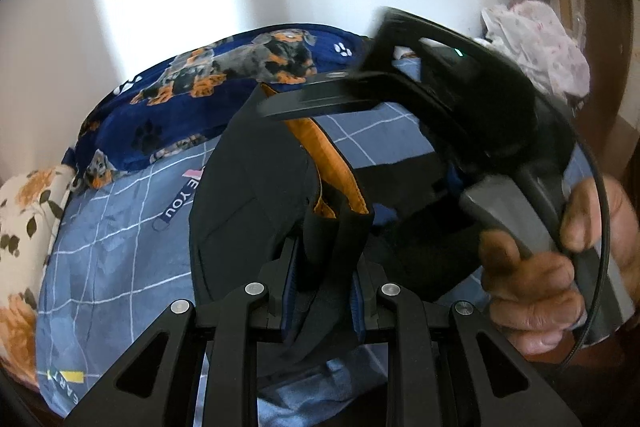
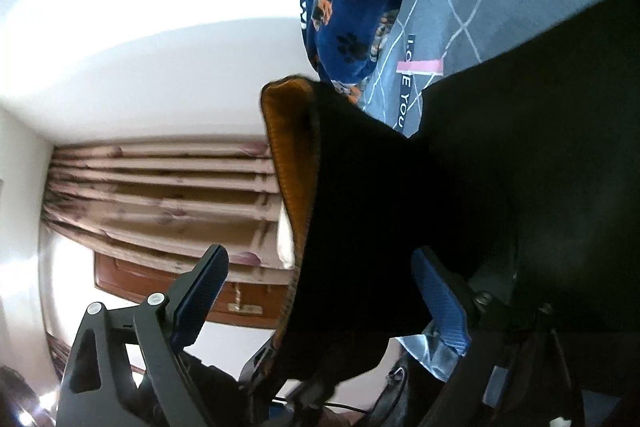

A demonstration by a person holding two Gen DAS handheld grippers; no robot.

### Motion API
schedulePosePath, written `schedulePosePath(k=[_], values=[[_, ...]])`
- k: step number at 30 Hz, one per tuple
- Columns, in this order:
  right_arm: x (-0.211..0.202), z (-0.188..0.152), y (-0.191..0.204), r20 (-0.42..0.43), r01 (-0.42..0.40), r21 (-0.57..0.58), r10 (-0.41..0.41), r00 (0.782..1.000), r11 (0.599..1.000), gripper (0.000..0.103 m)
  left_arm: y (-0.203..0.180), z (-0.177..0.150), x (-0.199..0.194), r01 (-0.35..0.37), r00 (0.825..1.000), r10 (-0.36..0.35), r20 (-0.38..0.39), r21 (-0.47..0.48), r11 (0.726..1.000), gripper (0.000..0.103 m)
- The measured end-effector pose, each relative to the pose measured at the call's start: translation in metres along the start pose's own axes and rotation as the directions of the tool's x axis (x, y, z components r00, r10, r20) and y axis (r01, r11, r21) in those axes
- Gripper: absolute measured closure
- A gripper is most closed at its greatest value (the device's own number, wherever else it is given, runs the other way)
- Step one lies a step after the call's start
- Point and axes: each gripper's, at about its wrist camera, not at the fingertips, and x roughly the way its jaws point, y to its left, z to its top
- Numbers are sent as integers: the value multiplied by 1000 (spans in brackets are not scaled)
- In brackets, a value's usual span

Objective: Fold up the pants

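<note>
Left wrist view: you are pinching the black pants (image 1: 256, 195) in the left hand-held gripper (image 1: 324, 291) at 6 o'clock, above the bed (image 1: 112, 227); keep that fold taut.

Right wrist view: your right hand-held gripper (image 2: 320, 291) is pointing level, jaws spread, pants hanging between them at 3 o'clock, ungripped.

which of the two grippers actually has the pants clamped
The left gripper: its blue pads pinch a bunched fold of the black pants. The right gripper stands wide open, fabric loose between its pads.
</note>
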Motion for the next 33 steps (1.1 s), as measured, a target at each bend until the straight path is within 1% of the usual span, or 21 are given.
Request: schedulePosePath(k=[2,3,5,6,7,8,9,10,11,14,16,17,19,22,23,25,26,33], values=[[5,3,7,-20,45,-38,-45,999,998,23,-6,-1,3,-7,1000,7,-2,27,1000,80],[8,4,10,-30,67,-52,-68,997,996,25,-9,-1,4,-13,1000,13,-1,38,999,80],[15,7,13,-49,121,-69,-124,991,990,37,-12,-2,5,-30,1000,30,4,60,998,80],[17,7,14,-56,143,-79,-147,988,987,40,-13,-2,6,-38,999,37,7,66,997,80],[20,8,15,-60,167,-101,-174,983,981,51,-13,-2,6,-42,999,42,11,68,997,79],[20,7,16,-61,190,-119,-198,978,975,66,-12,-2,5,-44,999,43,16,69,997,79],[20,7,16,-60,216,-137,-226,972,967,73,-11,-2,6,-39,999,38,11,70,997,78],[19,7,14,-61,231,-143,-242,968,962,78,-10,-2,6,-35,999,35,6,72,997,74],[17,7,11,-61,229,-137,-239,969,964,83,-10,-2,6,-32,999,32,5,72,997,73],[13,7,4,-52,241,-131,-249,967,962,86,-11,-6,6,-26,1000,27,-8,63,998,63],[9,6,0,-39,238,-114,-244,969,965,87,-11,-7,3,-37,999,37,-4,52,998,45],[7,6,-1,-31,236,-107,-241,970,966,87,-11,-8,0,-42,999,42,8,47,998,42],[1,6,-4,-18,224,-93,-226,974,970,87,-9,-7,-6,-41,999,40,26,45,998,33],[-7,8,-4,-1,219,-87,-220,975,972,87,-8,-6,-13,-47,998,45,49,45,998,26],[-8,8,-3,2,217,-88,-218,976,972,87,-8,-5,-15,-47,998,44,55,45,998,26],[-14,8,0,17,216,-92,-216,976,972,87,-7,-4,-19,-80,994,77,72,46,996,26],[-18,8,1,25,221,-96,-219,975,971,87,-6,-4,-20,-85,994,81,75,44,995,25],[-53,10,1,91,232,-84,-224,970,969,87,14,-3,-21,-77,995,79,61,-34,996,25]])
